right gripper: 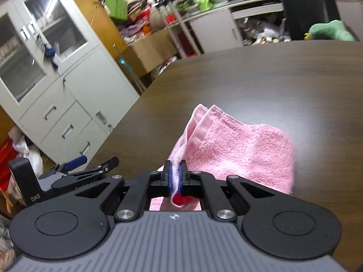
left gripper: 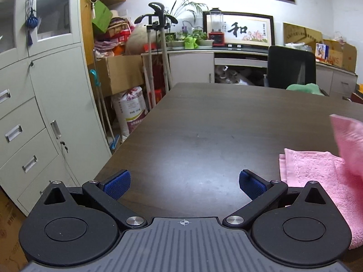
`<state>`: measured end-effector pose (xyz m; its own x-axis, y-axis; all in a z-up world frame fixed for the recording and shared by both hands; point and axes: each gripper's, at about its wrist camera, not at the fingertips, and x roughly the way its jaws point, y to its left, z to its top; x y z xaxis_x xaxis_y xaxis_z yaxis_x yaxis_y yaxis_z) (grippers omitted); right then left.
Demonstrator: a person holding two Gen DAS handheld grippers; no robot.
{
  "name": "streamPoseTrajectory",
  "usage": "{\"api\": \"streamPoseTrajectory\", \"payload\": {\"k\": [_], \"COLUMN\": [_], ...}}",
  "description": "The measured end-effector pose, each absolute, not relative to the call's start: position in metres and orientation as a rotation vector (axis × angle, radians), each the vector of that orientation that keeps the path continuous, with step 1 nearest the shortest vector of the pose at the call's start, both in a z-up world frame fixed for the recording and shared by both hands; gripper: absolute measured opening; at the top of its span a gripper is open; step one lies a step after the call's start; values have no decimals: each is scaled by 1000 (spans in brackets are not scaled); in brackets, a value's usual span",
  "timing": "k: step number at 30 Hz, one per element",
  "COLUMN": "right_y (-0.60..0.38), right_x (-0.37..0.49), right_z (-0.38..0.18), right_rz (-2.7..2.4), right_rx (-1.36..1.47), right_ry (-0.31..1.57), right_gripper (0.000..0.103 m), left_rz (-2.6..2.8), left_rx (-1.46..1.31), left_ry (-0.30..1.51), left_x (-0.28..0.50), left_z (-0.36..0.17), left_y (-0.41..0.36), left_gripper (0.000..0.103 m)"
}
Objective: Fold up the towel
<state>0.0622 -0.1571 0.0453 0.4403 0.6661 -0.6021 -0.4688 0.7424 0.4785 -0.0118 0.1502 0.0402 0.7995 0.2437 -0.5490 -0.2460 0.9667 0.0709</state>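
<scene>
Right gripper clenched on an edge of the pink towel, lifting it over the table; left gripper spread wide, empty, beside the towel's lower fold.

**Pink on dark brown**

The towel is pink terry with a plain woven border band (a red tag shows near the pads). The table is dark brown woodgrain. Both grippers carry blue ribbed pads on black arms.
</scene>
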Motion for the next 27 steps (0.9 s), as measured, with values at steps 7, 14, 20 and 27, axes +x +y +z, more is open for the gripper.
{"api": "streamPoseTrajectory", "payload": {"k": [7, 14, 20, 27], "right_y": [-117, -103, -105, -84], "right_x": [68, 67, 65, 73], "right_z": [26, 23, 40, 20], "right_rz": [721, 715, 729, 744], "right_rx": [217, 187, 196, 185], "right_ry": [931, 936, 895, 971], "right_gripper": [7, 7, 7, 8], "left_rz": [266, 265, 219, 183], "left_rx": [-23, -32, 66, 157], "left_ry": [627, 652, 696, 717], "left_x": [-7, -8, -6, -7], "left_z": [37, 32, 21, 11], "left_y": [154, 156, 137, 119], "left_gripper": [103, 103, 103, 103]}}
